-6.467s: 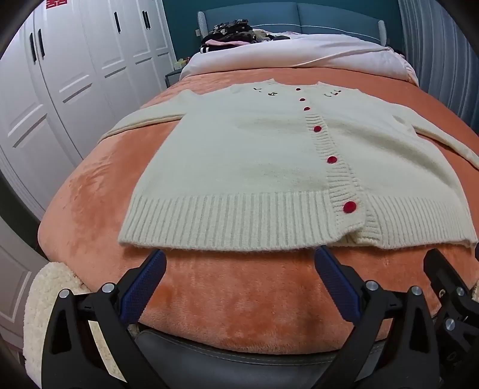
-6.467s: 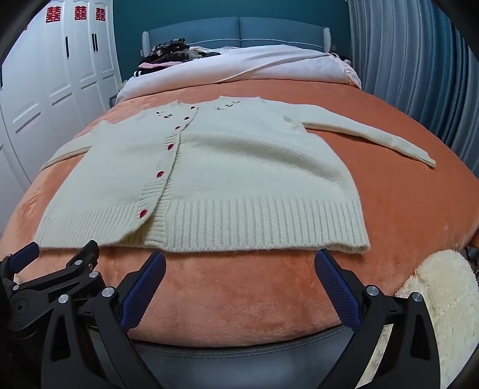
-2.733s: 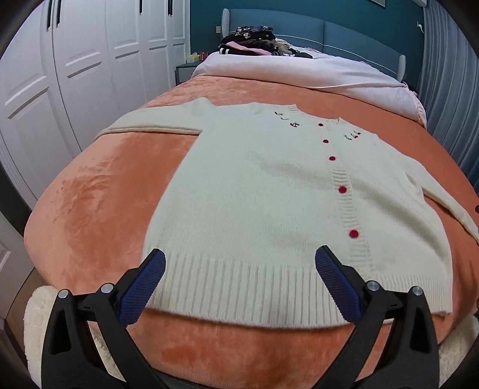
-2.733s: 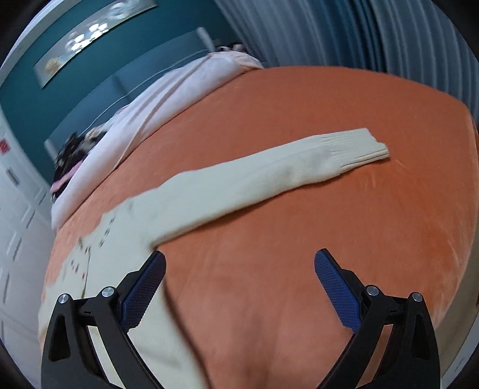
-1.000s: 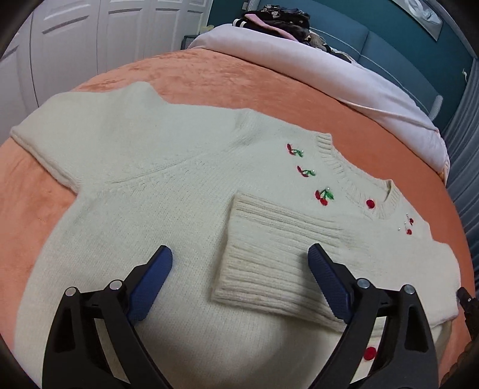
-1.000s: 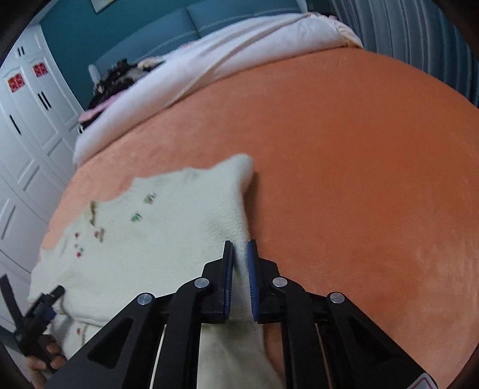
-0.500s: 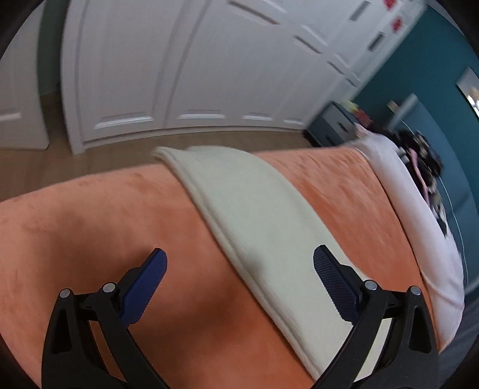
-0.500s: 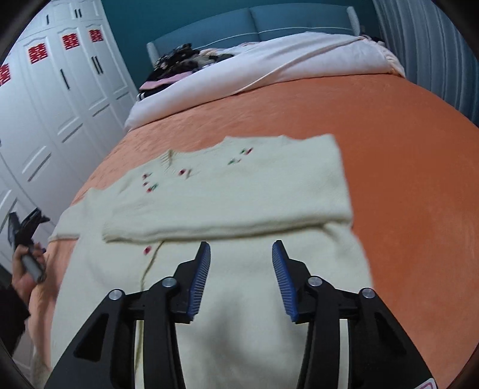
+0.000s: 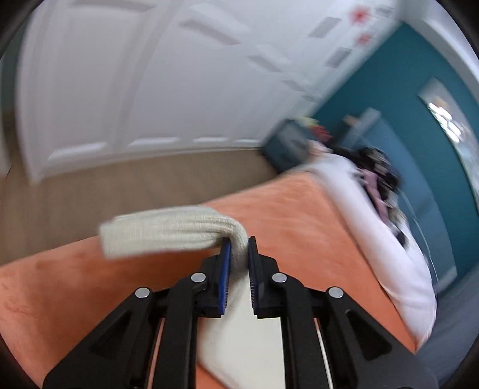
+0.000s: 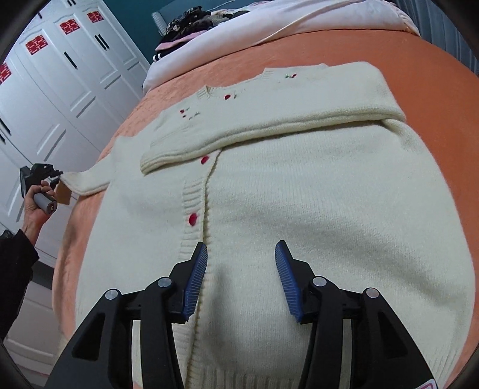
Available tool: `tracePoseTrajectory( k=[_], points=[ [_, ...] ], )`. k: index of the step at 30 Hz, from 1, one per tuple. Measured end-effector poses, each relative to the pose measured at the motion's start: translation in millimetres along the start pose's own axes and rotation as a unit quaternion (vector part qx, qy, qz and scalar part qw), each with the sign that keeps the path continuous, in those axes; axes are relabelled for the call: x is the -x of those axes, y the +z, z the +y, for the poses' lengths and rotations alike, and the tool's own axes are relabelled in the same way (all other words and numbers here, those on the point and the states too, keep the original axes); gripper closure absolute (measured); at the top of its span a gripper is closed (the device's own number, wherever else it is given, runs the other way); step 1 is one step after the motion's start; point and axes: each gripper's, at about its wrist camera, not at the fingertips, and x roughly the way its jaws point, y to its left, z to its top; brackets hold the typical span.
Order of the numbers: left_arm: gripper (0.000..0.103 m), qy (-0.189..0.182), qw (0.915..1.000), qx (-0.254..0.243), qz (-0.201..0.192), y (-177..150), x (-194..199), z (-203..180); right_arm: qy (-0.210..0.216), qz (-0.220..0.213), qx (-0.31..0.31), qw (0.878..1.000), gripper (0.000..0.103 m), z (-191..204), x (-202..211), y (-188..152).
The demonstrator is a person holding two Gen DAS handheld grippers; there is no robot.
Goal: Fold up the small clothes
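Note:
A cream knit cardigan (image 10: 314,194) with red buttons lies flat on the orange bed cover (image 10: 434,68). Its right sleeve (image 10: 269,122) is folded across the chest. My right gripper (image 10: 241,257) hovers over the cardigan's lower body beside the button band, open, with nothing between its fingers. My left gripper (image 9: 238,251) is shut on the ribbed cuff of the left sleeve (image 9: 167,232), which is lifted off the cover and droops to the left. In the right wrist view that left gripper (image 10: 58,173) shows at the bed's left edge, held by a hand (image 10: 37,200).
White wardrobe doors (image 10: 60,89) run along the left side, with bare floor (image 9: 104,191) between them and the bed. A white duvet (image 9: 383,239) and a pile of dark clothes (image 10: 197,18) lie at the headboard end. A dark nightstand (image 9: 287,146) stands by the bed.
The left gripper swung to the left sleeve, closed on its cuff and lifted it. The right gripper let go of the right sleeve, now folded across the chest, and drew back over the body.

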Motion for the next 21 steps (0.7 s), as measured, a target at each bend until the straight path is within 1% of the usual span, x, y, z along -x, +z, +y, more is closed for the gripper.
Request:
tracePoseTrajectory(
  k=[1,2,3,4,5,6,7,8,9,10,11,12,13,14,15,17,18,20,21],
  points=[
    [0.093,-0.036,0.9988,-0.033,-0.003,-8.2,12.5,-36.9,0.0,-0.006,-0.006,1.0,0.056,-3.4,3.4,3.3],
    [0.093,-0.076,0.9949,-0.067,-0.001,-21.5,26.6,-74.5,-0.001,-0.013,-0.014,1.0,0.056,-8.0,7.1,5.9],
    [0.093,-0.113,0.9888,-0.097,0.008,-38.9,39.2,-108.3,-0.003,-0.021,-0.024,0.999,0.056,-13.6,11.6,7.8],
    [0.093,-0.154,0.9797,-0.127,0.023,-63.7,52.8,-142.5,-0.003,-0.027,-0.033,0.999,0.056,-19.3,15.5,8.8],
    [0.092,-0.187,0.9696,-0.152,0.043,-89.8,62.5,-169.6,-0.001,-0.035,-0.046,0.998,0.056,-27.3,21.3,9.9],
    [0.092,-0.215,0.9568,-0.182,0.073,-123.0,69.7,-195.4,-0.002,-0.039,-0.053,0.998,0.053,-33.6,24.1,9.8],
    [0.09,-0.232,0.9456,-0.203,0.103,-156.6,74.2,-213.6,-0.006,-0.042,-0.059,0.997,0.051,-40.3,26.5,9.3],
    [0.087,-0.239,0.9351,-0.222,0.139,-194.1,75.0,-227.0,-0.012,-0.043,-0.063,0.997,0.05,-48.1,28.4,8.8],
    [0.085,-0.238,0.926,-0.236,0.174,-229.2,73.0,-233.5,-0.018,-0.044,-0.065,0.997,0.05,-55.0,29.8,8.4],
    [0.077,-0.228,0.9175,-0.246,0.214,-266.3,68.0,-234.5,-0.023,-0.043,-0.067,0.997,0.048,-61.8,30.5,8.3],
    [0.069,-0.215,0.9146,-0.246,0.239,-292.9,63.6,-229.9,-0.03,-0.042,-0.07,0.996,0.048,-68.4,31.6,9.7],
    [0.067,-0.199,0.9159,-0.238,0.254,-313.3,60.2,-220.7,-0.032,-0.043,-0.072,0.996,0.048,-73.7,33.3,11.6],
    [0.067,-0.182,0.9198,-0.228,0.263,-327.2,58.0,-209.0,-0.03,-0.045,-0.074,0.996,0.046,-77.8,35.3,14.7],
    [0.066,-0.173,0.9242,-0.212,0.266,-332.1,56.8,-198.4,-0.027,-0.048,-0.072,0.996,0.044,-80.6,36.3,20.4],
    [0.064,-0.165,0.9307,-0.187,0.267,-331.1,56.1,-185.1,-0.024,-0.051,-0.068,0.996,0.041,-81.6,36.3,27.1],
    [0.05,-0.142,0.9482,-0.139,0.248,-314.9,55.7,-160.2,-0.011,-0.053,-0.064,0.996,0.039,-82.1,29.8,46.1],
    [0.048,-0.135,0.9558,-0.117,0.234,-299.0,51.6,-146.6,-0.003,-0.052,-0.063,0.997,0.039,-81.0,23.8,56.9],
    [0.04,-0.108,0.9671,-0.076,0.218,-271.2,37.0,-128.2,0.007,-0.059,-0.061,0.996,0.039,-76.9,7.4,85.1],
    [0.039,-0.099,0.9704,-0.05,0.215,-259.2,27.8,-118.0,0.006,-0.061,-0.061,0.996,0.039,-75.8,-0.3,97.4]
  ],
)
